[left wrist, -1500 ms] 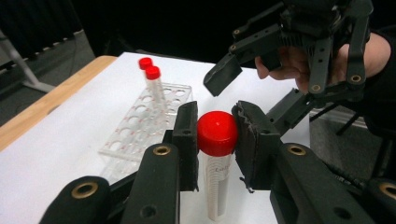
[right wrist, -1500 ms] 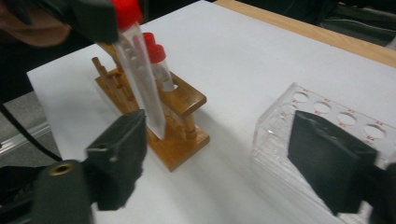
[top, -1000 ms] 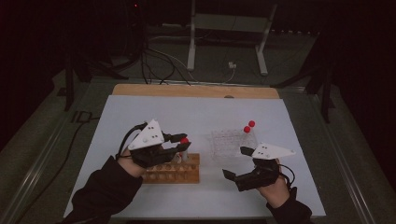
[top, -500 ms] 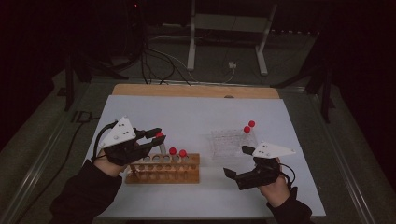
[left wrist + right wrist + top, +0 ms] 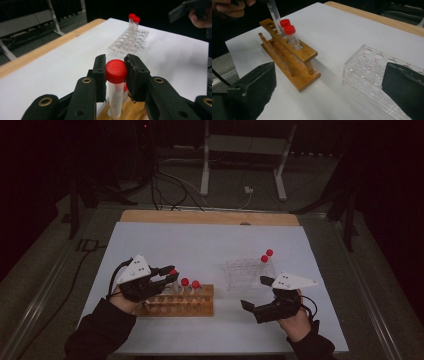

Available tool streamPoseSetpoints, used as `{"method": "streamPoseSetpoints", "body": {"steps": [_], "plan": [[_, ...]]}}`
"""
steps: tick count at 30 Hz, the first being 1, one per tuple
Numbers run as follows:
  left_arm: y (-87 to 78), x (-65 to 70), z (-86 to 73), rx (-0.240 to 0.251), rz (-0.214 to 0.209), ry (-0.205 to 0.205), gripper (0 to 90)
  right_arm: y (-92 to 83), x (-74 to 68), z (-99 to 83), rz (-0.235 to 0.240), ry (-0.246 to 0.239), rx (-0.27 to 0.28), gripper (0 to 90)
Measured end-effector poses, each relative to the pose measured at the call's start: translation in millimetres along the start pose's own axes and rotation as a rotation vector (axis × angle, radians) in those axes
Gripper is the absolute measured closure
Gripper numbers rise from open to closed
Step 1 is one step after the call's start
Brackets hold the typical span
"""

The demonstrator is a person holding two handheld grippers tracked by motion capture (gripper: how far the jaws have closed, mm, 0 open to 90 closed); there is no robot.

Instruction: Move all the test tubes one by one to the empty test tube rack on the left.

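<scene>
My left gripper (image 5: 170, 276) has its jaws clenched on the red cap of a tube (image 5: 116, 82), one pad on either side. The tube stands upright, its lower end down in a hole of the wooden rack (image 5: 176, 303), at the rack's left end as the high view shows it. In the left gripper view the clear body runs straight down from the cap into the wood.

Just to the right of that tube, two more red-capped tubes (image 5: 290, 33) stand upright in the same back row of the wooden rack, side by side and nearly touching. The other holes I can see in the wooden rack hold nothing.

My right gripper (image 5: 260, 294) has its jaws released, wide apart with nothing between them. It hovers low over the worktop (image 5: 200, 245), right of the wooden rack and just in front of the clear rack (image 5: 242, 272). In the right gripper view the wooden rack lies between the pads at the left and the clear rack's near corner at the right.

The clear rack stands on the white sheet, well apart from the wooden one. It holds two red-capped tubes (image 5: 266, 255), upright and close together at its far right corner. Its remaining holes look empty.
</scene>
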State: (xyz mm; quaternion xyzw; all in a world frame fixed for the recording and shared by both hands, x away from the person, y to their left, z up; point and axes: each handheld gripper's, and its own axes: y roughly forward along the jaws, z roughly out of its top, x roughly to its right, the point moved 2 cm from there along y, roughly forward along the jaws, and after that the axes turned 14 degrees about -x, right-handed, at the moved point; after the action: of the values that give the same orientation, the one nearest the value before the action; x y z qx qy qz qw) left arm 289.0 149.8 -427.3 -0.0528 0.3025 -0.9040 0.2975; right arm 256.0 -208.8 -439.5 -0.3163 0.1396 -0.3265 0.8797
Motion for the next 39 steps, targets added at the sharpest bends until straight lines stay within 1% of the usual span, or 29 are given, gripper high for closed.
{"method": "streamPoseSetpoints", "body": {"steps": [4, 6, 12, 14, 18, 22, 24, 27, 30, 35, 36, 37, 38, 39], "plan": [[10.4, 2.1, -6.4, -0.034, -0.003, 0.005, 72.0, 0.9, -0.1, -0.4, 0.004, -0.001, 0.0, 0.0], [13.2, 2.1, -8.8, -0.04, -0.006, -0.001, 72.1, 0.8, 0.2, -0.6, 0.003, -0.001, 0.001, 0.0], [20.5, 2.4, -16.6, -0.065, -0.004, 0.003, 72.1, 0.6, 0.6, -0.9, 0.007, 0.002, 0.003, 0.0], [23.0, 2.1, -19.6, -0.07, -0.006, -0.003, 72.1, 0.5, 0.5, -1.0, 0.008, 0.001, 0.003, 0.0], [26.2, 2.3, -25.2, -0.088, -0.001, -0.003, 72.1, 0.3, 0.8, -1.0, 0.005, 0.0, 0.003, 0.0], [24.8, 2.1, -28.1, -0.088, -0.001, -0.007, 72.0, 0.1, 0.9, -1.0, 0.006, 0.001, 0.001, 0.0], [24.2, 2.4, -29.4, -0.088, 0.013, -0.002, 72.0, 0.1, 0.9, -0.9, 0.006, 0.001, 0.001, 0.0], [23.6, 2.9, -29.9, -0.09, 0.011, -0.001, 71.9, -0.3, 0.6, -0.6, 0.005, -0.003, -0.001, 0.0], [23.8, 2.1, -29.3, -0.094, -0.003, 0.001, 71.7, -0.4, 0.7, -0.4, 0.005, -0.003, 0.0, 0.0], [23.1, 0.0, -31.0, -0.085, -0.033, -0.028, 70.4, -1.8, 0.8, 0.2, 0.008, -0.004, 0.004, 0.0], [23.0, 0.4, -31.8, -0.087, -0.043, -0.026, 68.9, -2.1, 1.1, 0.4, 0.005, -0.006, 0.005, 0.0], [22.9, 1.2, -32.4, -0.091, -0.035, -0.024, 63.5, -2.7, 1.1, 0.5, 0.007, -0.007, 0.005, 0.0], [22.0, 1.5, -32.9, -0.093, -0.044, -0.023, 58.4, -3.4, 1.1, 0.7, 0.002, -0.006, 0.009, 0.0], [20.4, 2.5, -33.4, -0.09, -0.052, -0.015, 56.3, -4.2, 1.6, 0.9, -0.001, -0.006, 0.012, 0.0]]}}
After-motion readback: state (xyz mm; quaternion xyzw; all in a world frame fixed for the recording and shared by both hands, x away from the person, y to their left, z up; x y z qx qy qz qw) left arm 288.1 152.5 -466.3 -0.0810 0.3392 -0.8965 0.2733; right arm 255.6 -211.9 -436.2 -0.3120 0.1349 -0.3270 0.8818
